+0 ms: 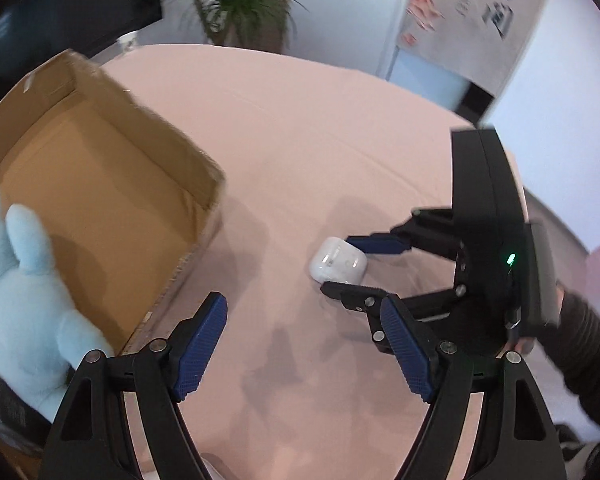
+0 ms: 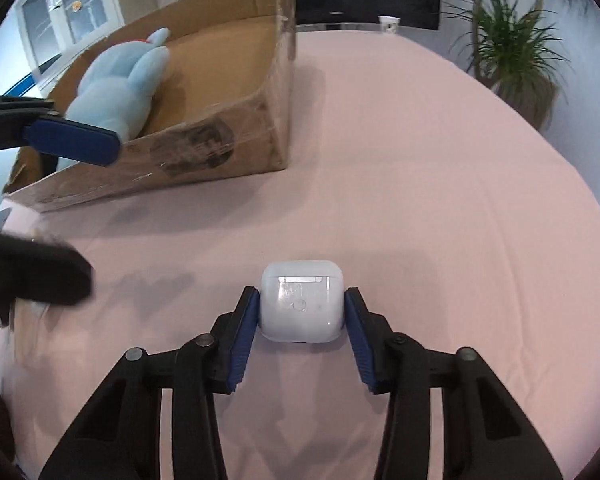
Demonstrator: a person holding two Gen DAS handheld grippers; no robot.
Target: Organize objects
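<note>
- Pink-clothed table carries everything, its cloth creased in faint lines.
- Open cardboard box sits on the cloth, our landmark here.
- White earbud case lies flat on the cloth, well apart from the box, off its taped long side, toward the near edge.

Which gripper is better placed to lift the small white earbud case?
Right gripper: its jaws already flank the small white earbud case. The left gripper is open and empty.
</note>
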